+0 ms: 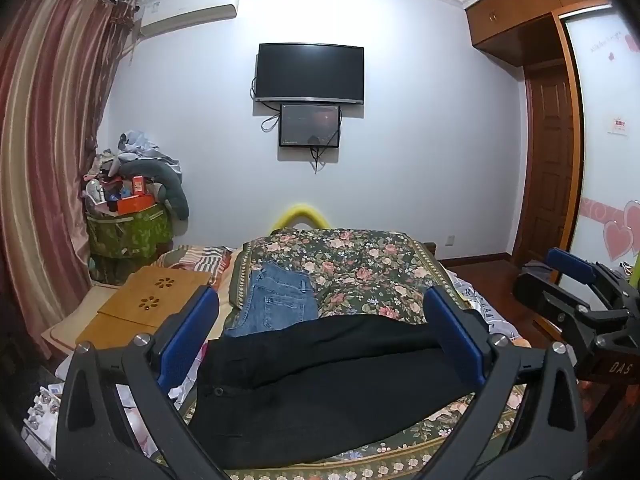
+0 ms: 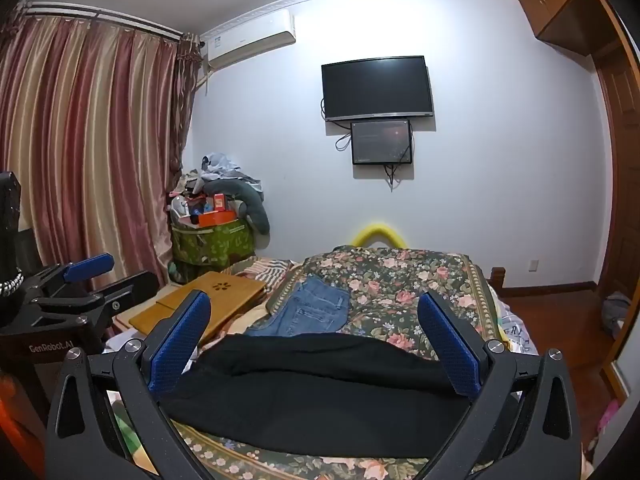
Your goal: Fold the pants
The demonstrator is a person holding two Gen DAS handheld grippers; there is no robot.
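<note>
Black pants (image 1: 320, 384) lie crosswise on the near part of the floral bedspread (image 1: 360, 268), waistband button to the left. The right wrist view shows the same black pants (image 2: 320, 392) across the bed's near end. My left gripper (image 1: 320, 312) hovers above them, open wide, its blue pads (image 1: 188, 336) apart with nothing held. My right gripper (image 2: 316, 316) is likewise open above the pants, empty. Each gripper shows in the other's view: the right gripper (image 1: 576, 280) at the right edge, the left gripper (image 2: 88, 276) at the left edge. Folded blue jeans (image 1: 276, 304) lie farther back on the bed.
A wooden lap desk (image 1: 152, 300) rests on the bed's left side. A cluttered green bin (image 1: 128, 228) stands by the striped curtains (image 1: 44, 160). A yellow footboard arch (image 1: 300, 214) ends the bed. Two dark screens (image 1: 310, 72) hang on the wall. A wardrobe (image 1: 552, 160) and wooden floor lie right.
</note>
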